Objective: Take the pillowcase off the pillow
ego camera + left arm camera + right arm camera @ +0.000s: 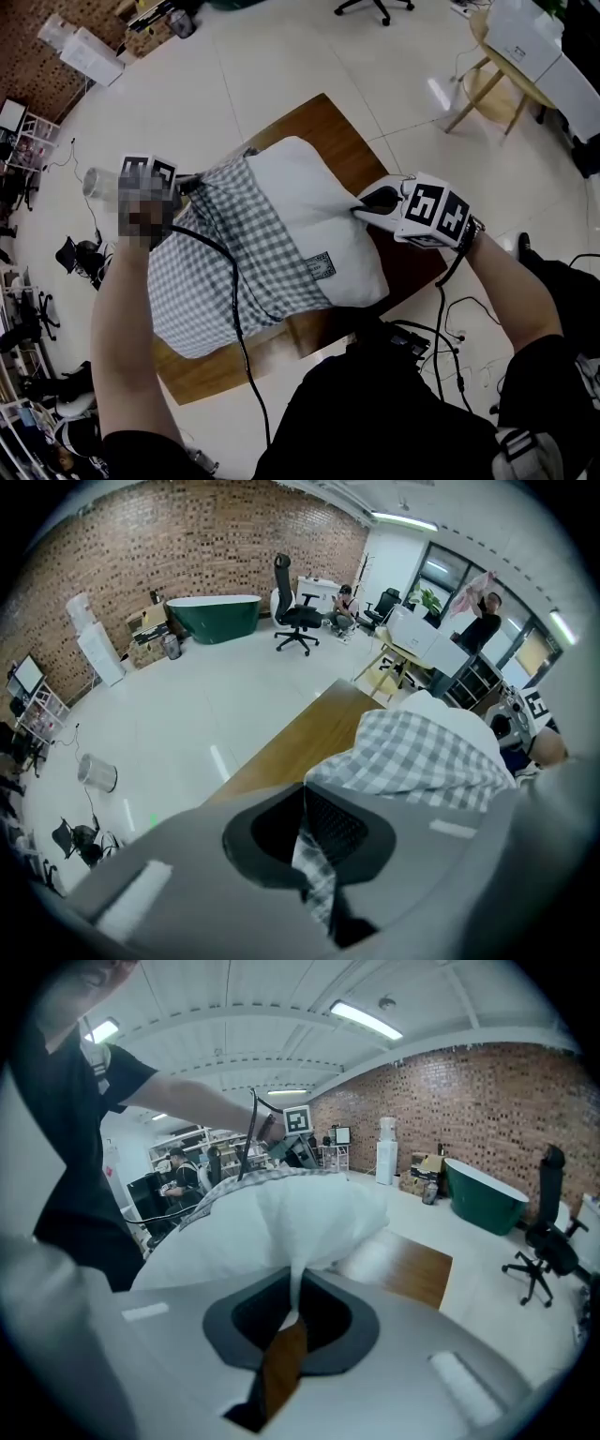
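A white pillow (pixel 319 211) lies on the wooden table (pixel 323 117), about half of it bare. The grey-and-white checked pillowcase (pixel 225 267) still covers its left half. My left gripper (pixel 183 185) is shut on the pillowcase's far left edge; checked cloth (pixel 314 874) runs down between its jaws. My right gripper (pixel 364 203) is shut on the pillow's right edge, with a fold of white pillow fabric (pixel 291 1283) pinched between the jaws. A small label (pixel 320 266) shows at the pillowcase's open hem.
A black cable (pixel 234 319) hangs from the left gripper across the pillowcase. More cables (pixel 441 328) lie on the floor at the right. A round wooden table (pixel 502 70) with white boxes stands at the far right. An office chair (pixel 298 611) and a green tub (pixel 214 616) stand far off.
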{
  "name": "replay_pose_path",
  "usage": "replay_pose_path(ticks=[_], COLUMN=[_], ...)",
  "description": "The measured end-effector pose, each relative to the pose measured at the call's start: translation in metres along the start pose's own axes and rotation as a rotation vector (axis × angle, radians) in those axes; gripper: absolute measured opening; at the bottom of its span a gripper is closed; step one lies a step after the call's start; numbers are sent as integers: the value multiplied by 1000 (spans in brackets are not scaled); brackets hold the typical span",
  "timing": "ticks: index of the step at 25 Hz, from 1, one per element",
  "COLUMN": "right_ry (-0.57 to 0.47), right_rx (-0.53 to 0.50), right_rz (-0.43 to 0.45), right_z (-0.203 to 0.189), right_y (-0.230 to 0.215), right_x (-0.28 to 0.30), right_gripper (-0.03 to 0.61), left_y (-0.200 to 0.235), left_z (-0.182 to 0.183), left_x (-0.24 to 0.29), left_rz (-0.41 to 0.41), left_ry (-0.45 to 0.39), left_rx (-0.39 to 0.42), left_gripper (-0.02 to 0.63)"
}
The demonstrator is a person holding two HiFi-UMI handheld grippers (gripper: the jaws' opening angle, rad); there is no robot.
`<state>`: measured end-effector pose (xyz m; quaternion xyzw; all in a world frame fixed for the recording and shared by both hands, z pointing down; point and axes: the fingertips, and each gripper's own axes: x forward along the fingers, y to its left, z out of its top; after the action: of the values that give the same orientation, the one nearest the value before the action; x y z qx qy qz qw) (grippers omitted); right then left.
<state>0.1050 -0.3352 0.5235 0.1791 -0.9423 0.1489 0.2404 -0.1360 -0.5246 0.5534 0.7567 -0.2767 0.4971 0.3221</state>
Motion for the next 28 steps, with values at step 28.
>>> replay_pose_path(ticks=[28], right_ry=[126], right_rx=[55], right_rz=[-297], right_z=[-34], right_y=[47], right_x=[14], right_gripper=[160], left_y=[-90], left_z=[-100], left_x=[-101], left_rz=[9], left_ry=[-369], left_rx=[182], left_gripper=[215])
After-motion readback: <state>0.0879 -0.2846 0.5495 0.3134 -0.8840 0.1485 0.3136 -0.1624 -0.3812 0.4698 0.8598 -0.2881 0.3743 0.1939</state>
